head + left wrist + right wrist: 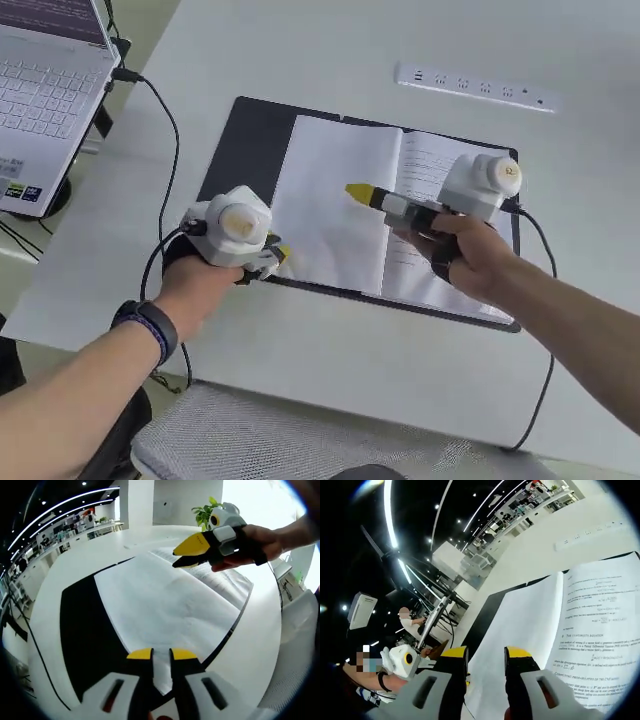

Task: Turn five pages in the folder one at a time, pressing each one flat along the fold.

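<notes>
A black folder (240, 150) lies open on the white table. One white page (330, 200) is lifted and bowed over the fold. My left gripper (278, 255) sits at the page's near lower corner. In the left gripper view it (161, 654) is shut on that corner, with the sheet (160, 605) running away from the jaws. My right gripper (358, 192) hovers over the middle of the raised page, close to the fold. In its own view it (486, 652) stands open with nothing between the yellow tips, and the printed page (600, 620) lies to the right.
A laptop (45, 90) stands at the far left with a cable (170, 130) running past the folder. A white power strip (475, 87) lies beyond the folder. The table's near edge is just below my hands, above a mesh chair seat (250, 440).
</notes>
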The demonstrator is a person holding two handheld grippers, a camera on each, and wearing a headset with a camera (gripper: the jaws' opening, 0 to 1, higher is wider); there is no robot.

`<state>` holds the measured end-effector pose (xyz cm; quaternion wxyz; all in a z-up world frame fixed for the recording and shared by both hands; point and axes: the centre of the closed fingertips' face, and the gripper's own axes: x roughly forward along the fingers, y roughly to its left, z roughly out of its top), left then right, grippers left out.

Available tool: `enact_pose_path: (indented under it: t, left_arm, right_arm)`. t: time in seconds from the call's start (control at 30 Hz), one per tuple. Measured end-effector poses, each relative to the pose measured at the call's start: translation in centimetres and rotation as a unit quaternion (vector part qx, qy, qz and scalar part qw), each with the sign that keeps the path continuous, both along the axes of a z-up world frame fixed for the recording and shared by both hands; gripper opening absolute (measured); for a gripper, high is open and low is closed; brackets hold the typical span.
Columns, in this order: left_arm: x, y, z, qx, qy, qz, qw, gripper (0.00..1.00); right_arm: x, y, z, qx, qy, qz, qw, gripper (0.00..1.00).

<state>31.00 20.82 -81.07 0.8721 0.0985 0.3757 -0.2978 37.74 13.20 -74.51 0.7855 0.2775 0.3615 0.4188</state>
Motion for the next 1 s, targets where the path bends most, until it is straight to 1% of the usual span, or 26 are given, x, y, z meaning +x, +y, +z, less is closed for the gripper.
enact_pose_path:
  t: [0.07,0.1,0.13,0.2,0.27,0.37,0.47,0.53,0.63,0.7,0.8,0.83,0.9,0.97,1.0]
  left_arm:
    - [0.1,0.1,0.1,0.003,0.000,0.001,1.0000,0.08]
    - [0.1,0.2,0.0,0.009,-0.003,0.000,1.0000,0.06]
    - [0.2,0.3,0.0,0.017,-0.010,-0.003,0.9998,0.05]
    - [0.2,0.3,0.0,0.022,-0.014,-0.004,0.9997,0.04]
    - [0.3,0.4,0.0,0.022,-0.016,-0.002,0.9996,0.03]
    - [0.5,0.8,0.0,0.016,-0.015,0.016,0.9996,0.00]
    - [0.5,0.8,0.1,0.015,-0.012,0.019,0.9996,0.00]
    - [0.5,0.8,0.1,0.018,-0.015,0.019,0.9995,0.00]
    - [0.5,0.8,0.0,0.017,-0.017,0.022,0.9995,0.00]
    - [0.5,0.9,0.0,0.016,-0.017,0.023,0.9994,0.00]
    - [0.5,0.9,0.0,0.015,-0.016,0.026,0.9994,0.00]
    - [0.5,0.9,0.0,0.014,-0.015,0.028,0.9994,0.00]
    - [0.5,0.9,0.0,0.014,-0.016,0.031,0.9993,0.00]
    - [0.6,0.9,0.0,0.015,-0.016,0.030,0.9993,0.00]
    - [0.6,0.9,0.0,0.013,-0.016,0.031,0.9993,0.00]
  right_arm:
    - [0.5,-0.5,-0.3,-0.002,-0.001,-0.002,1.0000,0.27]
    - [0.6,-0.6,-0.4,-0.002,-0.001,-0.003,1.0000,0.26]
    - [0.6,-0.7,-0.4,-0.003,-0.002,-0.003,1.0000,0.26]
    - [0.8,-0.8,-0.5,-0.005,-0.002,-0.003,1.0000,0.25]
    - [1.2,-1.1,-0.8,-0.007,-0.004,-0.003,1.0000,0.24]
    - [1.6,-1.3,-1.0,-0.009,-0.007,-0.002,0.9999,0.22]
    - [2.2,-1.5,-1.5,-0.010,-0.003,-0.003,0.9999,0.21]
    - [2.6,-1.7,-1.8,-0.011,-0.003,-0.005,0.9999,0.21]
    - [3.2,-1.9,-2.3,-0.011,0.000,-0.009,0.9999,0.19]
    - [3.5,-2.0,-2.8,-0.012,0.004,-0.012,0.9999,0.16]
    - [4.2,-2.3,-3.9,-0.015,0.006,-0.012,0.9998,0.12]
    - [4.3,-2.4,-4.0,-0.013,0.002,-0.013,0.9998,0.09]
    - [4.9,-3.0,-5.1,-0.012,0.007,-0.021,0.9997,0.03]
    - [4.7,-3.1,-5.0,-0.012,0.006,-0.021,0.9997,0.00]
    - [4.4,-3.1,-4.6,-0.007,0.008,-0.019,0.9998,0.00]
